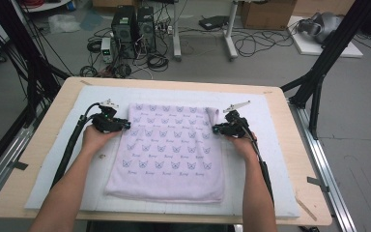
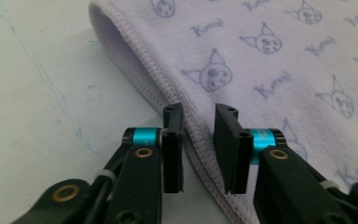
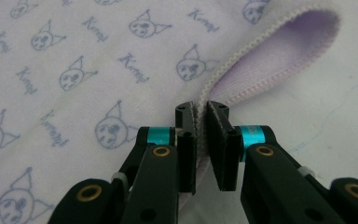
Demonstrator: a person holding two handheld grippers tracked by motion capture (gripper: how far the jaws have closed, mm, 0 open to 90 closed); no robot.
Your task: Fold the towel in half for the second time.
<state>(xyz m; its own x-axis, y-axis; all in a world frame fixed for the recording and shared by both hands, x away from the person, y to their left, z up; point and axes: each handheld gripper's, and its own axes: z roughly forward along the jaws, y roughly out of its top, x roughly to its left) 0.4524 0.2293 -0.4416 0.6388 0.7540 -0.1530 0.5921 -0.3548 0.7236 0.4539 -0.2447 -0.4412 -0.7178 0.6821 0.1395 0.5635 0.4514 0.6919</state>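
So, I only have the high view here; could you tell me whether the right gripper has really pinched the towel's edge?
Observer: Yes, the right gripper view shows the right gripper clamped on the stitched hem of the towel.
Operator: Thanks, and the left one?
Observer: The left gripper straddles the hem, but its jaws stand apart, not yet pinching.
Operator: Is the hem lying flat?
Observer: By the right gripper it curls up, showing the plain lilac underside.

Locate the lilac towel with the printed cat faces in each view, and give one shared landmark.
High view: lilac printed towel lies flat mid-table, between both grippers.
Left gripper view: upper right, its stitched hem between the jaws.
Right gripper view: left and centre, its hem pinched by the jaws.
Shared landmark: white foam mat underneath.
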